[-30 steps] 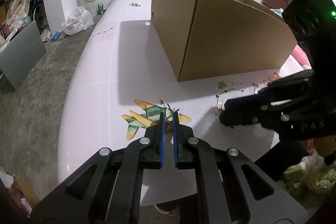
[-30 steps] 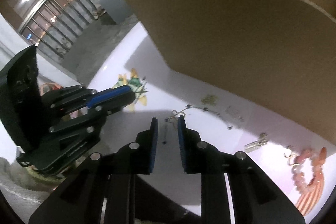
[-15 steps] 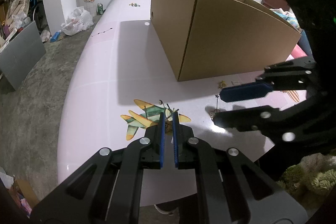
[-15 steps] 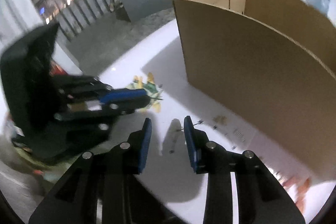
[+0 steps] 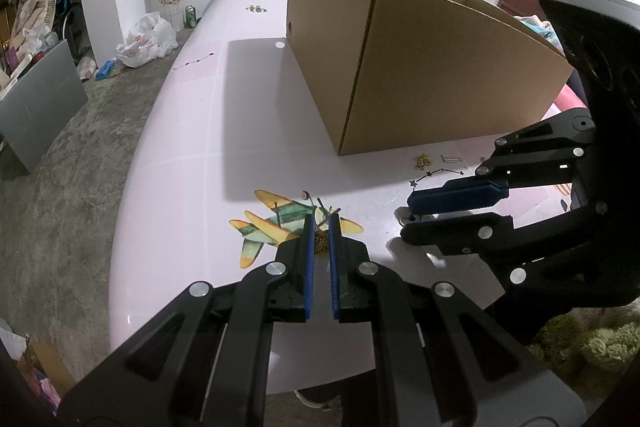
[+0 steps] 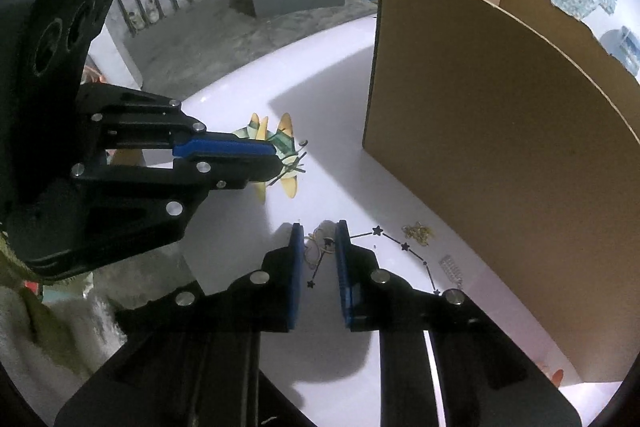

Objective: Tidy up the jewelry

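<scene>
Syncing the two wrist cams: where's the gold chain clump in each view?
Left wrist: gold chain clump right of centre on the table, just below the cardboard box's near bottom edge.
Right wrist: clump right of centre, near the box's base, right of the right gripper's tips.
Shared landmark: the airplane decal on the table.

A small round brass-coloured ornament (image 5: 320, 239) with a flower-like face sits pinched between the blue pads of the left claw (image 5: 321, 227), over the airplane print on the pale tabletop (image 5: 192, 147). A loop of thin gold chain (image 6: 319, 245) lies flat between the closing pads of the right claw (image 6: 319, 235). Nearer the cardboard box lie a tangled gold chain (image 6: 417, 231) and a small silver bar-shaped piece (image 6: 451, 267), near each other but apart.
</scene>
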The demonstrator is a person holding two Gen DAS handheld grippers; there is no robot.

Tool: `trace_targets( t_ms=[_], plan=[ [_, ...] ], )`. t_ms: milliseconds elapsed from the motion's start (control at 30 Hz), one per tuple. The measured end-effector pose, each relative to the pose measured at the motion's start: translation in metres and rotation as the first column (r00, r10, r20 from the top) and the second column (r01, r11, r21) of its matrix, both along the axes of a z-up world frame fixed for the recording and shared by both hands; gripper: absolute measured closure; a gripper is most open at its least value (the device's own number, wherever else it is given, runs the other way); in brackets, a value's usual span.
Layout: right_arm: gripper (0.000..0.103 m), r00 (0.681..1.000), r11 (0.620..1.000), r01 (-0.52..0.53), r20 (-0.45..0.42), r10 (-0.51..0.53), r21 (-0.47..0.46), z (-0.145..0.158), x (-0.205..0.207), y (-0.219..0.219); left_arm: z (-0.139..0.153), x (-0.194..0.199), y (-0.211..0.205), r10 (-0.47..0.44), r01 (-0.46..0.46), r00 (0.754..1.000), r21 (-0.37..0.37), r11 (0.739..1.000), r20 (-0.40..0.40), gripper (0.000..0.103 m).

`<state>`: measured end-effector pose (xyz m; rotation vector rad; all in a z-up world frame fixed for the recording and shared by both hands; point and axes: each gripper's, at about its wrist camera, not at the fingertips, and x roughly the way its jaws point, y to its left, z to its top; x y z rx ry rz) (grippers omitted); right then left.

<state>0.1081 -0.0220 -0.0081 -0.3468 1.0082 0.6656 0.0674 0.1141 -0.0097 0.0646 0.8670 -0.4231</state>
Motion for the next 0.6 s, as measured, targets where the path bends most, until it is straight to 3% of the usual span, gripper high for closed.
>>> trace_targets(
  t_ms=[300,600],
  plan=[
    [0.087,1.0,0.999,0.017,0.009,-0.017,0.028,0.001,-0.007,-0.009,0.0,0.0,0.0,0.0,0.0,1.0,-0.009,1.0,0.001,0.097],
    [0.087,0.996,0.995,0.046,0.072,-0.052,0.085,0.029,-0.023,-0.025,0.019,-0.012,0.002,-0.005,0.006,0.999,-0.024,1.0,0.054,0.097]
  ],
)
